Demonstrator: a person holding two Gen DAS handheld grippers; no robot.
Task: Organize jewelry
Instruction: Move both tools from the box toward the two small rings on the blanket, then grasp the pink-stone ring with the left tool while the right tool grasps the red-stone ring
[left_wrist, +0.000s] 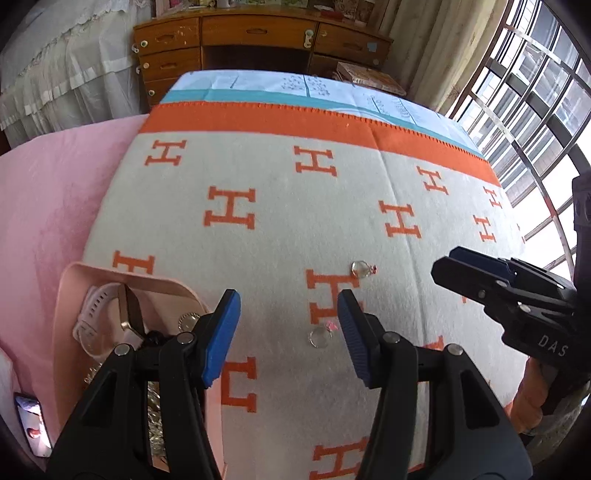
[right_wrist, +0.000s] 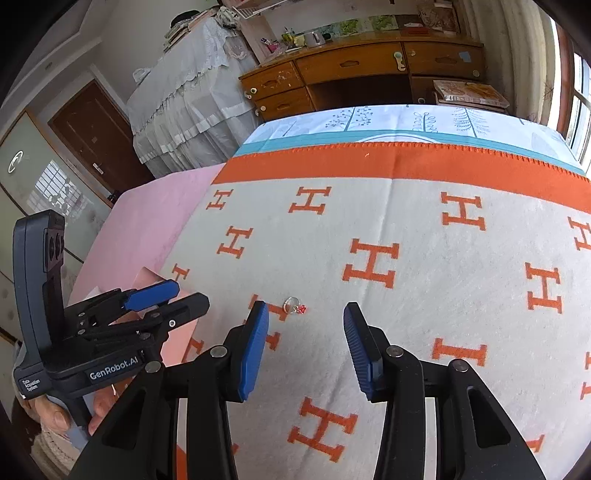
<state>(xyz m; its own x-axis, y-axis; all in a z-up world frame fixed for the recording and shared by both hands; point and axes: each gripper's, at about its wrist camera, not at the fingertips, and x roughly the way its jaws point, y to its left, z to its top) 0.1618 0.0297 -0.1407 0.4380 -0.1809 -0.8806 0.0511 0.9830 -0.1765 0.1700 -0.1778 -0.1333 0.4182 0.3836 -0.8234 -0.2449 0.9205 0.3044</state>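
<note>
Two small clear earrings with red bits lie on the grey blanket with orange H marks: one (left_wrist: 320, 336) just inside my open left gripper (left_wrist: 286, 334), the other (left_wrist: 361, 268) farther ahead. A pink tray (left_wrist: 70, 291) at the left holds a white watch (left_wrist: 88, 314), a gold-brown piece and other jewelry. In the right wrist view my right gripper (right_wrist: 304, 347) is open and empty, with one earring (right_wrist: 293, 305) just beyond its left finger. The left gripper (right_wrist: 162, 302) shows at the left, over the tray.
The blanket (left_wrist: 280, 206) covers a bed with a pink sheet (left_wrist: 48, 192) at the left. A phone (left_wrist: 33, 424) lies at the lower left. A wooden desk (left_wrist: 258, 40) stands beyond the bed; barred windows (left_wrist: 535, 92) are at the right.
</note>
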